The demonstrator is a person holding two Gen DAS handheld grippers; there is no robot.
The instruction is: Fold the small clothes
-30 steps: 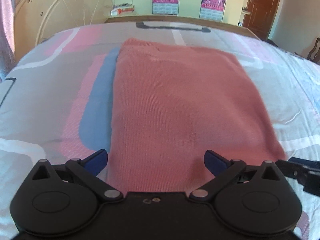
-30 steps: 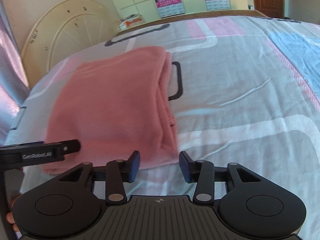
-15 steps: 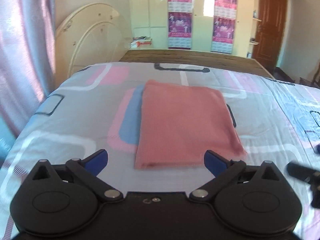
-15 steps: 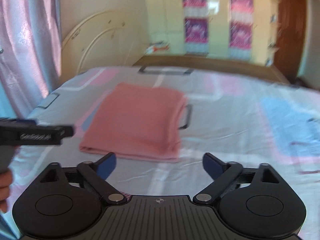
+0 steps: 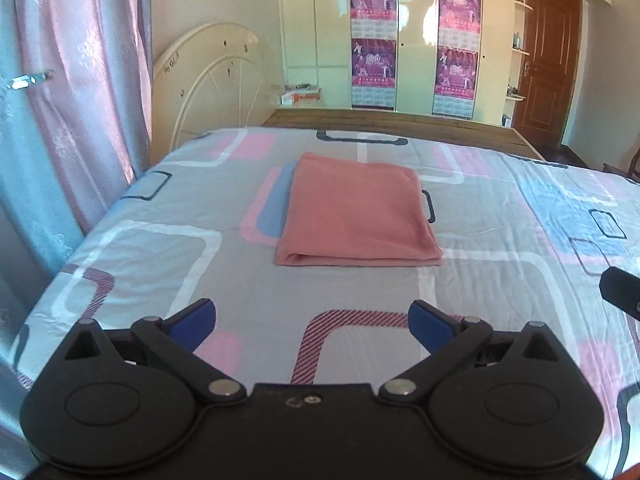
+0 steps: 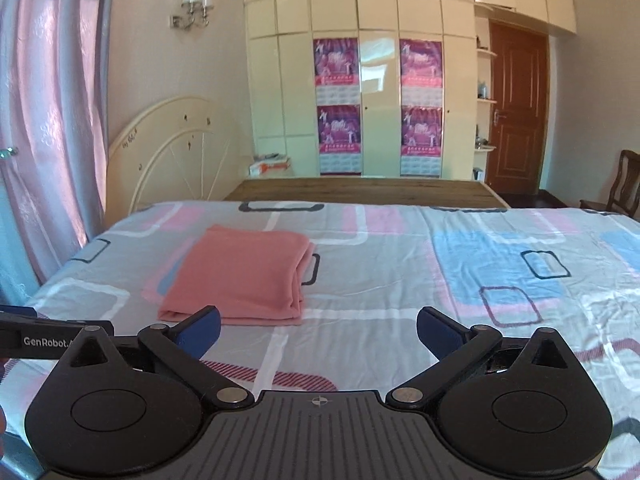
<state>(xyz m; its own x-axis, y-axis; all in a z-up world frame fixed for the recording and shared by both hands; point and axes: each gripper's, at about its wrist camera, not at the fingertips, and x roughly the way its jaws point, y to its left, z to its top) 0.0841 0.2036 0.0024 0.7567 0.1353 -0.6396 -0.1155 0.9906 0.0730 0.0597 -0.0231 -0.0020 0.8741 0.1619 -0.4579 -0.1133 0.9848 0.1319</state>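
So, going left to right: a pink curtain is seen hanging at the far left, with a cream arched headboard leaned against the wall just beside it; the left claw is held above the near part of the bed, its blue-tipped fingers spread wide apart and nothing gripped between them; the folded pink garment is laid flat on the patterned bedsheet, well ahead of that claw and toward the left half of the bed, with its folded edge facing the camera; in the right wrist view the same garment is seen ahead and to the left, stacked layers visible along its right side; the right claw is likewise held wide apart over the sheet, with nothing clamped in it and the garment not touched; farther back, a cream wardrobe is covered with purple posters; a brown door is found to the right, and a wooden chair is caught at the far right edge.
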